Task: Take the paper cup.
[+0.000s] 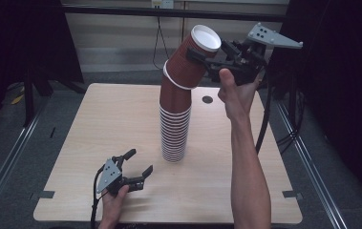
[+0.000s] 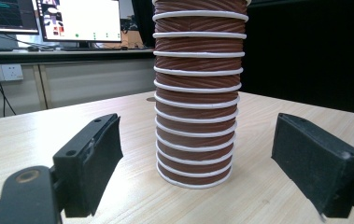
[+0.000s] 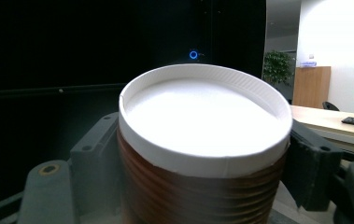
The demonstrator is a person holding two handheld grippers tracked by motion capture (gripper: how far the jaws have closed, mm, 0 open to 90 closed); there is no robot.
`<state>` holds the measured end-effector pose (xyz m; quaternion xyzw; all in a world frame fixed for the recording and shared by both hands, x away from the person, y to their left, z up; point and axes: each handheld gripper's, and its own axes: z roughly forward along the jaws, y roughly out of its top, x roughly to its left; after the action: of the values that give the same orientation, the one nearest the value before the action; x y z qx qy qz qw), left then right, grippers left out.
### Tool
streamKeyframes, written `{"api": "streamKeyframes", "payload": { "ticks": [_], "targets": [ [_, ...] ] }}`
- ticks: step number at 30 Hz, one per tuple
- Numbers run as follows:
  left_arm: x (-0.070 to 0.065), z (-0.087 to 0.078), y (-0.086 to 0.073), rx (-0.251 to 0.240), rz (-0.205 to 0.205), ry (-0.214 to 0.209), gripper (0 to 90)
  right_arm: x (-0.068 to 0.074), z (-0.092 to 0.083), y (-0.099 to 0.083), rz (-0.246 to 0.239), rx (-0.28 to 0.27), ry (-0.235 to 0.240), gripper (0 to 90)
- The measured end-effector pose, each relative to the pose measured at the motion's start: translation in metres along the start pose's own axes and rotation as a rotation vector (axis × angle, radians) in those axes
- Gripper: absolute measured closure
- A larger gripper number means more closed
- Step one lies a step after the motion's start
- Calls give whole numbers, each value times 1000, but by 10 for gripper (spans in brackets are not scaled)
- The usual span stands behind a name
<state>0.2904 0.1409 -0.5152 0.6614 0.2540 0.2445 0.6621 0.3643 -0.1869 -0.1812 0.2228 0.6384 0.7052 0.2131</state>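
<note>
A tall stack of upside-down brown paper cups (image 1: 174, 131) with white rims stands at the middle of the wooden table (image 1: 97, 124). Its top cup (image 1: 194, 57) is tilted to the right, white base up, still over the cup below. My right gripper (image 1: 207, 53) is shut on that cup near its base. In the right gripper view the cup (image 3: 202, 112) sits between the pads of the right gripper (image 3: 202, 158). My left gripper (image 1: 140, 161) rests low near the table's front left, open and holding nothing. In the left gripper view the left gripper (image 2: 198, 133) points at the stack (image 2: 195, 107), which stands farther off.
A small round hole (image 1: 207, 99) lies in the table behind the stack. Dark curtains flank the table and floor rails (image 1: 6, 157) run along both sides. Monitors (image 2: 79, 18) stand on a desk beyond the table in the left gripper view.
</note>
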Motion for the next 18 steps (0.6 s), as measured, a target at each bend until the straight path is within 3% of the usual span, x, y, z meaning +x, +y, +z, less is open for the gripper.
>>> {"api": "streamKeyframes", "payload": {
  "ticks": [13, 14, 18],
  "targets": [
    [0, 0, 0, 0, 1, -1, 157, -3, -25, -1, 4, -35, -22, 239],
    [-1, 0, 0, -2, -18, 2, 157, -3, -28, -1, 3, -35, -26, 239],
    [0, 0, 0, 0, 1, -1, 157, -2, -40, 1, -1, -36, -43, 239]
  ]
}}
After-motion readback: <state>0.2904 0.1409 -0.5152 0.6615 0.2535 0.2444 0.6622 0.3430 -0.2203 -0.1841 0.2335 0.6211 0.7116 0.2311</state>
